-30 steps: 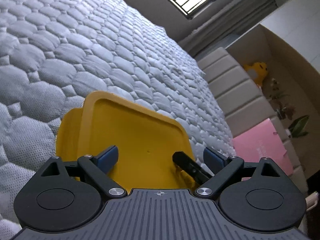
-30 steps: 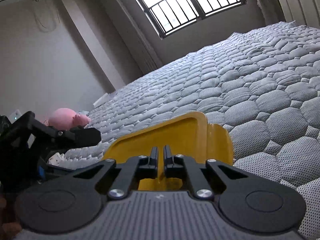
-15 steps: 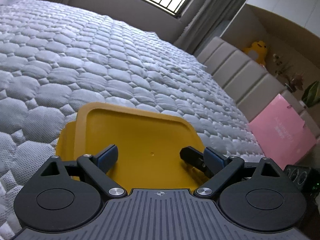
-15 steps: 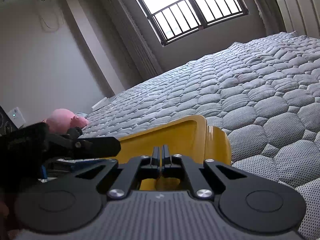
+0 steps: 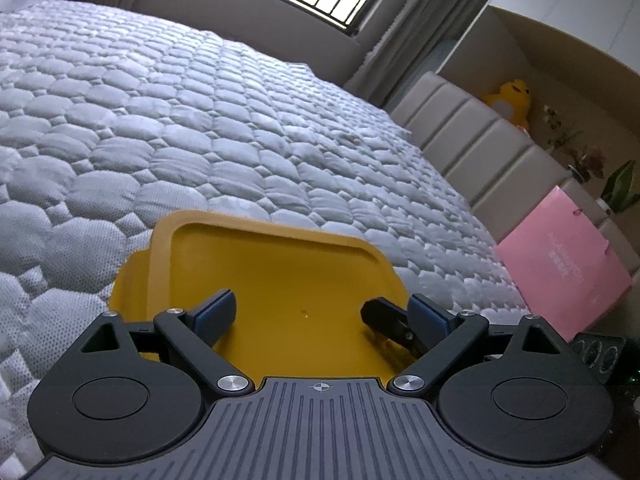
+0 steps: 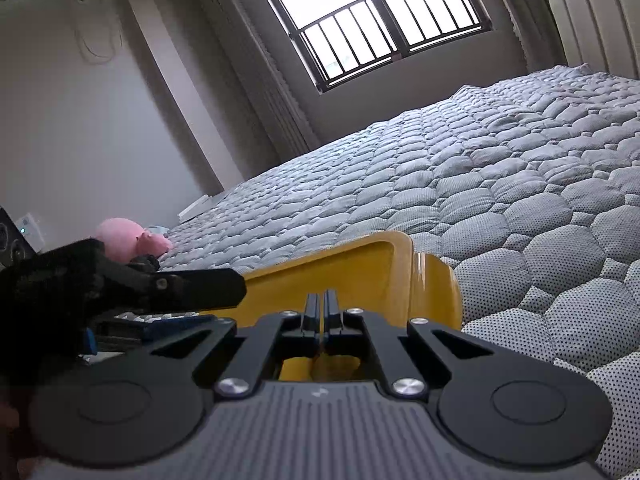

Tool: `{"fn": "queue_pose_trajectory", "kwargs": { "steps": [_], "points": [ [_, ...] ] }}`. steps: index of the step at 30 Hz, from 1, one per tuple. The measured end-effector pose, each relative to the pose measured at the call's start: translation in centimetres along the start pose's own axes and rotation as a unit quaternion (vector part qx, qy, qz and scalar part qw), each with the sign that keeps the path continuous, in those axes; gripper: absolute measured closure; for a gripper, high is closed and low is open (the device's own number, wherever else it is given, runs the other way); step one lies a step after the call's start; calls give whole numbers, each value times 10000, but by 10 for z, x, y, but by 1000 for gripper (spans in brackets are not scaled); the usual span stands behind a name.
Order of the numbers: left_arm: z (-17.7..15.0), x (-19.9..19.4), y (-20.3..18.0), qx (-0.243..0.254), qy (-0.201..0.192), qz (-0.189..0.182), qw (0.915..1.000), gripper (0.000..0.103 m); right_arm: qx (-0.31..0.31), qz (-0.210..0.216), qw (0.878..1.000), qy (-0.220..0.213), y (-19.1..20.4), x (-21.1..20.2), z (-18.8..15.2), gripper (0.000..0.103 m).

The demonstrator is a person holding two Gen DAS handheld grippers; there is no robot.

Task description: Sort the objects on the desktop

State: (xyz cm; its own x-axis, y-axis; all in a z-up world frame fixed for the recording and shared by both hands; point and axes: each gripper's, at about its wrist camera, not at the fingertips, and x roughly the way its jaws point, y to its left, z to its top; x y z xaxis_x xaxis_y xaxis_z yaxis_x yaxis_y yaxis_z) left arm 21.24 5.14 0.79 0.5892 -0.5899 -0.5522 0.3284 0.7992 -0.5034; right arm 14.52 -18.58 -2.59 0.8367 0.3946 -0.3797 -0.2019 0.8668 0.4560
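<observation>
A yellow plastic tray point(image 5: 280, 272) is held above the quilted grey bed. My left gripper point(image 5: 320, 314) is open over the tray's near part, its blue-padded fingers point(image 5: 214, 312) spread wide and empty. My right gripper point(image 6: 323, 312) is shut on the tray's near rim point(image 6: 344, 268), which runs edge-on between its closed black fingers. The right gripper's fingertips show in the left wrist view point(image 5: 390, 324) at the tray's right edge. The left gripper shows as a dark blurred shape in the right wrist view point(image 6: 160, 288).
The quilted grey bed point(image 5: 200, 120) fills both views. A padded beige headboard point(image 5: 480, 152), a pink paper bag point(image 5: 568, 268) and a yellow duck toy point(image 5: 512, 98) are to the right. A pink plush pig point(image 6: 128, 236) lies at the bed's far left edge.
Both views have tilted upward and levelled, showing more window and room. The tray stays in the right gripper's hold, and the left gripper stays open.
</observation>
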Motion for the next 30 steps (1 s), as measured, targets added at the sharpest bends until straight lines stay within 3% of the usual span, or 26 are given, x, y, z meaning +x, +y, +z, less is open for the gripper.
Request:
{"fn": "queue_pose_trajectory", "kwargs": {
  "steps": [2,4,6,8,10,11,15,17,19,20,23,24,26,30],
  "points": [
    [5,-3,0,-158,13,1,9999,7,194,83,9997,105,-3,-1,5,99],
    [12,-19,-1,-260,-88,-44,9996,7,504,197,9984,152,-8,-8,12,81],
    [15,-46,-7,-213,-337,-115,9991,7,708,345,9968,-148,-10,-31,21,56],
    [16,-78,-18,-130,-593,-94,9981,6,463,296,9975,-436,-4,-60,32,50],
    [13,-102,-27,-172,-653,97,9977,4,175,65,9982,-566,5,-83,41,41],
    [10,-111,-31,-209,-641,222,9975,4,70,-78,9986,-528,11,-93,44,30],
    [-10,-125,-42,-299,-363,859,9952,2,-96,-81,9996,-246,24,-120,42,9],
    [-20,-123,-42,-337,-144,1091,9933,1,-147,-163,9998,7,29,-124,37,8],
    [-28,-117,-37,-481,139,957,9941,1,-89,-167,9996,201,30,-120,31,9],
    [-30,-114,-33,-589,239,888,9940,1,-68,-180,9994,305,28,-116,26,16],
    [-30,-105,-13,-1063,302,700,9914,1,-9,-330,9975,627,20,-98,17,54],
    [-27,-104,-5,-1213,183,693,9900,1,197,-431,9970,615,11,-93,17,58],
    [-20,-102,15,-1557,-94,664,9855,1,733,-571,9939,588,-10,-82,16,57],
    [-5,-82,51,-2183,-183,641,9736,1,2006,-247,9762,779,-59,-53,12,51]
  ]
}}
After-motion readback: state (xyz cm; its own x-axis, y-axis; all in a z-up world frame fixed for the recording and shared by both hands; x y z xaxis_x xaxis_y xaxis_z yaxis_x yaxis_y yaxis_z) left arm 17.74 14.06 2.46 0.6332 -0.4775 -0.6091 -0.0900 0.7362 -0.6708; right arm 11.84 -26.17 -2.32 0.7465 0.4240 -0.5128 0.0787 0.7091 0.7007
